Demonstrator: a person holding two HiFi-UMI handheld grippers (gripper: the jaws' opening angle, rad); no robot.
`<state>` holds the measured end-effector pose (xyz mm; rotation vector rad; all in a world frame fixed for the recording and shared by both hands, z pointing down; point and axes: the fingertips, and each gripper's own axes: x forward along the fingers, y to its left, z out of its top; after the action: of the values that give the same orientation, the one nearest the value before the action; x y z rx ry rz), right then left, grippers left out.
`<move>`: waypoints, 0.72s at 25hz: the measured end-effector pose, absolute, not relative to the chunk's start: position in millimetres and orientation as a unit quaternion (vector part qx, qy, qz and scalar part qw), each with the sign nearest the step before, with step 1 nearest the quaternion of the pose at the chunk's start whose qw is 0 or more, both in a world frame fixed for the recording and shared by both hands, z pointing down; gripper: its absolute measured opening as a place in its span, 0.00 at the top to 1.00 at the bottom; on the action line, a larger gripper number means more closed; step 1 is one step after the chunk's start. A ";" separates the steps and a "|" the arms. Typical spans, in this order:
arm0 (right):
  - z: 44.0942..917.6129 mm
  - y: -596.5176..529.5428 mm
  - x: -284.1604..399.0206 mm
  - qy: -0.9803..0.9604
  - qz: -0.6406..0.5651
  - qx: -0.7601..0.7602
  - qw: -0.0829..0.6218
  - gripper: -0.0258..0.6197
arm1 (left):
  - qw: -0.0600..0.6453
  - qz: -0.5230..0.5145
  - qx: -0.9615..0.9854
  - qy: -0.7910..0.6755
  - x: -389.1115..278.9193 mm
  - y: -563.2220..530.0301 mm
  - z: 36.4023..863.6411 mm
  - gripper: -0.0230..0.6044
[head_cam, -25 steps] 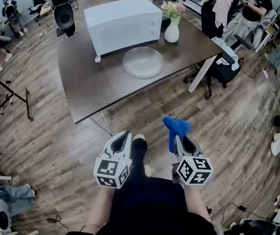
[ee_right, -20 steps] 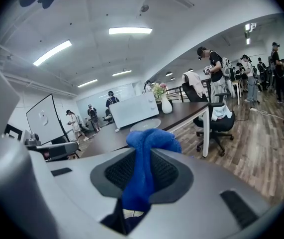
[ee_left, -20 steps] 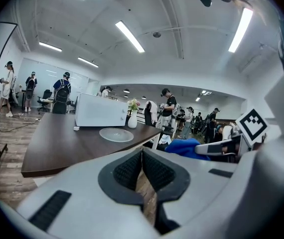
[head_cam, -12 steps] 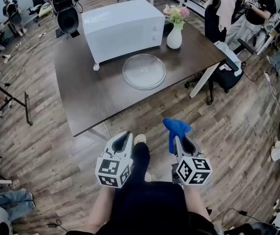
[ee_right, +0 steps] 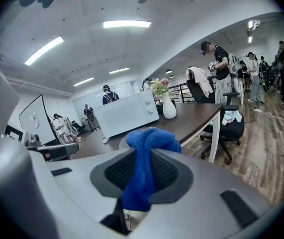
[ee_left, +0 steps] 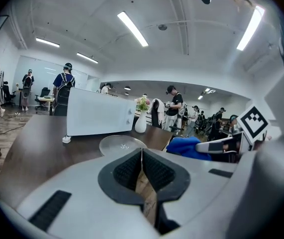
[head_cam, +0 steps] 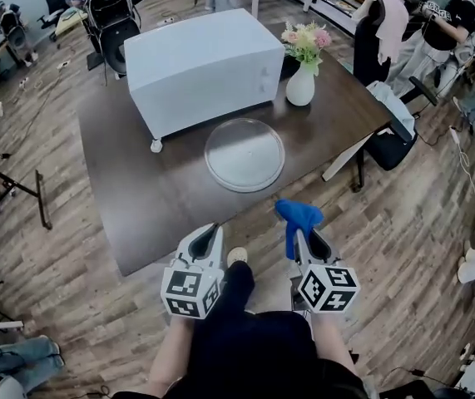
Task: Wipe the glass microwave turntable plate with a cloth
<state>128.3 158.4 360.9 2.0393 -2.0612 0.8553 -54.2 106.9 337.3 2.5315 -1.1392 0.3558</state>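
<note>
A round clear glass turntable plate (head_cam: 244, 154) lies flat on the dark wooden table (head_cam: 145, 189), in front of the white microwave (head_cam: 204, 66). The plate also shows low in the left gripper view (ee_left: 119, 144). My right gripper (head_cam: 301, 231) is held over the floor near the table's front edge, shut on a blue cloth (head_cam: 299, 219) that bunches up above the jaws (ee_right: 144, 153). My left gripper (head_cam: 206, 238) hangs beside it, shut with nothing between its jaws (ee_left: 142, 169). Both grippers are short of the plate.
A white vase with flowers (head_cam: 302, 69) stands at the table's right back corner. Office chairs (head_cam: 387, 115) crowd the table's right side, with people (head_cam: 445, 23) beyond. A black stand (head_cam: 12, 189) and a speaker (head_cam: 108, 19) are on the left over wood flooring.
The table, plate and microwave have come closer and lower in the head view as I walked toward them. Both grippers keep their pose; the cloth stays clamped.
</note>
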 end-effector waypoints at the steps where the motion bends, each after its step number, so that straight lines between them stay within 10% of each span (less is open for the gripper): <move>1: 361.5 146.8 131.1 -0.679 0.284 0.674 0.060 0.85 | 0.172 0.126 0.891 -0.400 -52.3 95.1 338.0 0.95; 18: 375.4 8.0 128.9 -0.679 0.281 0.675 0.074 0.85 | 0.192 0.141 0.884 -0.403 -61.3 -45.5 375.2 0.95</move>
<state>128.9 8.0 375.4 2.0247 -2.0364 0.8433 -61.3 -45.5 375.2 2.4801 -1.1314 0.3955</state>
